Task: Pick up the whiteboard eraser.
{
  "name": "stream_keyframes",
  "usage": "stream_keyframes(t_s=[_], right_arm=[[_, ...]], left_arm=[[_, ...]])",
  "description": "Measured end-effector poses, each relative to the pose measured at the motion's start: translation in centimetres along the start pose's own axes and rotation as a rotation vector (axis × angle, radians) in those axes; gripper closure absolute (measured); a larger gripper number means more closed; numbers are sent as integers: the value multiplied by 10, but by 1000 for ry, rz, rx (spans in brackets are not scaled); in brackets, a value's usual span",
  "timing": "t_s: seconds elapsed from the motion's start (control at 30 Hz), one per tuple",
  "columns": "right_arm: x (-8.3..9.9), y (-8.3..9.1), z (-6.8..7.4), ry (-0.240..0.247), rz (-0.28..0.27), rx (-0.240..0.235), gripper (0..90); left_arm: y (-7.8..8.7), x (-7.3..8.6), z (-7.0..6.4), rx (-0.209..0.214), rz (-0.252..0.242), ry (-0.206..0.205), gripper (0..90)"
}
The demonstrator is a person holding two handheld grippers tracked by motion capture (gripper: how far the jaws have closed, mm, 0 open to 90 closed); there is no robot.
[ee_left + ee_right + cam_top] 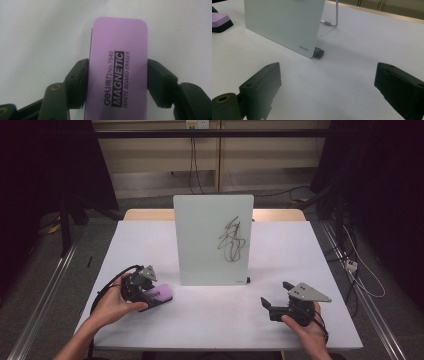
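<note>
A small whiteboard [213,240] stands upright mid-table with a black scribble [233,240] on its right half. To its front left, my left gripper [150,296] is shut on a purple whiteboard eraser [161,294], low over the table. In the left gripper view the eraser [117,70] sits lengthwise between both pads [78,80], label up. My right gripper [266,304] rests open at the front right, empty. The right gripper view has its pads [263,85] wide apart, facing the board's lower corner [284,25], with the eraser [220,21] far left.
The table [300,270] is covered in white, with a wooden strip along the back edge. A wire stand [334,17] and a black foot [319,53] prop the board from behind. Floor rails and cables run along both sides of the table.
</note>
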State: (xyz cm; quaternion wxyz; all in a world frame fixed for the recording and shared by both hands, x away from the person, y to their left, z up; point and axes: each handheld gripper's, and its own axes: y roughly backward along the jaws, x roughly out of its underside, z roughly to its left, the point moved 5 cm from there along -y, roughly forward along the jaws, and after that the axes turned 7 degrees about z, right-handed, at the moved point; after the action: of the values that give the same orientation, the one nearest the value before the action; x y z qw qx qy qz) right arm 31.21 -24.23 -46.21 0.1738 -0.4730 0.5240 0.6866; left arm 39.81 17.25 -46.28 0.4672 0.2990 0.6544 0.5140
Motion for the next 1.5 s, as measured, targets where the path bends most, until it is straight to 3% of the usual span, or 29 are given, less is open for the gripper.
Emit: stream_keyframes(t_s=[0.27, 0.5, 0.57, 0.93, 1.13, 1.27, 1.5], right_arm=[[0, 0, 0, 1, -1, -1, 70], [0, 1, 0, 4, -4, -2, 69], [0, 1, 0, 3, -4, -1, 69], [0, 0, 0, 0, -4, 0, 70], [-1, -1, -1, -2, -1, 1, 70], [-1, 0, -1, -7, -4, -1, 70], [-1, 0, -1, -5, -2, -3, 70]], left_arm=[[-2, 0, -2, -17, 30, -22, 401], [-1, -1, -3, -14, 35, -8, 409], [1, -2, -5, -2, 19, -1, 410], [15, -5, -6, -21, -92, 48, 410], [27, -8, -5, -8, -211, 94, 410], [34, -6, -4, -31, -268, 104, 410], [41, -3, -3, -43, -319, 135, 409]])
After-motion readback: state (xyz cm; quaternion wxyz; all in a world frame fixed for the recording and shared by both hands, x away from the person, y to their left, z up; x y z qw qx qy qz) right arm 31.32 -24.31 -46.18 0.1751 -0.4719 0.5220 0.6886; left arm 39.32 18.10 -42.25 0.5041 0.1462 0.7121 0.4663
